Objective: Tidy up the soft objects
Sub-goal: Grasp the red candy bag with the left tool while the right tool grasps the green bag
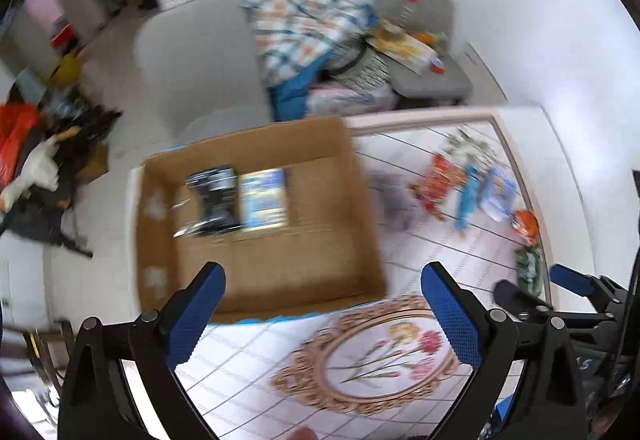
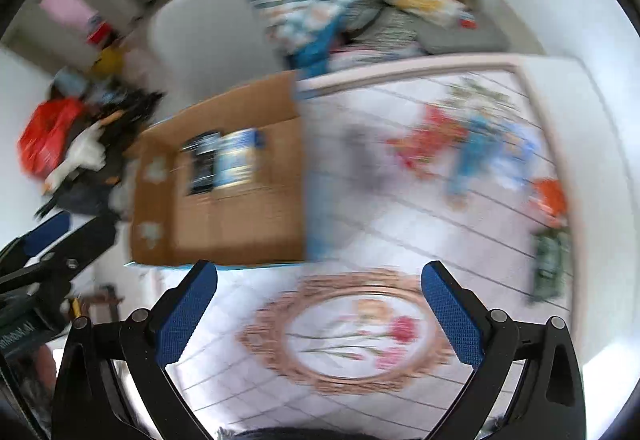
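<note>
A cardboard box (image 1: 256, 288) (image 2: 224, 240) stands on the table's left part, holding a black packet (image 1: 212, 200) (image 2: 202, 160) and a blue packet (image 1: 266, 198) (image 2: 238, 158). More soft packets lie at the table's right: a red one (image 1: 438, 180) (image 2: 428, 140), blue ones (image 1: 468, 196) (image 2: 472, 156), an orange one (image 1: 526, 226) (image 2: 550, 196) and a green one (image 1: 528, 268) (image 2: 550, 264). My left gripper (image 1: 322, 304) is open and empty above the box's near edge. My right gripper (image 2: 318, 300) is open and empty above the tablecloth, and shows at the left wrist view's right edge (image 1: 560, 288).
The table has a white checked cloth with a floral oval print (image 1: 372, 360) (image 2: 352, 332). A grey chair (image 1: 200, 60) stands behind the box. Bedding and bags (image 1: 312, 32) pile up behind the table. Clutter lies on the floor at the left (image 1: 40, 152). Both views are blurred.
</note>
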{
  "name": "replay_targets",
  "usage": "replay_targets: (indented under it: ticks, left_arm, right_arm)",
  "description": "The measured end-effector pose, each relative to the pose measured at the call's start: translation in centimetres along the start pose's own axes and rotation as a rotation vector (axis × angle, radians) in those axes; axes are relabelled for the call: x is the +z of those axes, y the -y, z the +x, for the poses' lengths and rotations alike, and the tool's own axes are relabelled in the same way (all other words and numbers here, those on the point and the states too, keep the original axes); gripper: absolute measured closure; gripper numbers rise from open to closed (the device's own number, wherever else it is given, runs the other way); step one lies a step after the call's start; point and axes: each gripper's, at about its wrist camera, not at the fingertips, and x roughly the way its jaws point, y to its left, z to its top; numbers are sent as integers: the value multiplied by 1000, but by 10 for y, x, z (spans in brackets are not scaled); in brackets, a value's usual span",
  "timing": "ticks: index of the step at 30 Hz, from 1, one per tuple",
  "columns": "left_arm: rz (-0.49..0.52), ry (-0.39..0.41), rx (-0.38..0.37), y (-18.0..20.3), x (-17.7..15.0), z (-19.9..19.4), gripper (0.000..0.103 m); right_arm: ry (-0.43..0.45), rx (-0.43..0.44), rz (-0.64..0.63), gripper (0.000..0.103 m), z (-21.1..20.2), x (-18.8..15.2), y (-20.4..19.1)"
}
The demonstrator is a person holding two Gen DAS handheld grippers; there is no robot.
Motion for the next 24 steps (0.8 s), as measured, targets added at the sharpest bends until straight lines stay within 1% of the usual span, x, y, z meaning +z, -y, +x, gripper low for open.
replay_targets:
  ticks: [1, 2, 4, 6, 8, 11, 14, 16, 19, 21, 22, 23, 24]
  left_arm:
    - [23, -13, -4, 17, 7, 10, 3]
    - [53, -29, -10, 37, 15, 22, 3]
    - [119, -73, 16, 79, 32, 53, 3]
    - [179, -103, 30, 110, 43, 77, 3]
    - [244, -134, 60, 141, 54, 107, 3]
    - [304, -184, 95, 166, 67, 144, 3]
    - [341, -229, 131, 182, 79, 181, 3]
    - [346, -262, 137, 184, 88, 203, 3]
    - [347, -310, 150, 181, 99, 233, 3]
    - [356, -333, 156, 180, 105, 249, 3]
    - [367, -343, 164, 181, 106, 257, 3]
    - [378, -351, 167, 182, 107, 262, 3]
    - [392, -359, 166, 183, 108, 269, 3]
  right_arm:
    - [-8, -15, 24, 0, 1, 1, 18]
    - [-25, -43, 67, 0, 3, 2, 48]
    - [-39, -74, 142, 0, 7, 2, 100]
    - [-77, -126, 212, 0, 17, 0, 154]
    - [-112, -164, 257, 0, 30, -1, 199]
    - [-178, -205, 306, 0, 60, -2, 255]
    - [-254, -226, 326, 0, 93, -9, 285]
    - [-303, -224, 335, 0, 118, -12, 299]
    - [-375, -191, 364, 0, 154, -20, 316]
    - [-391, -147, 393, 7, 171, -23, 324]
    - [-395, -137, 410, 16, 176, -25, 327]
    - [-396, -122, 433, 28, 181, -26, 330]
    - [-377, -126, 442, 30, 179, -24, 331]
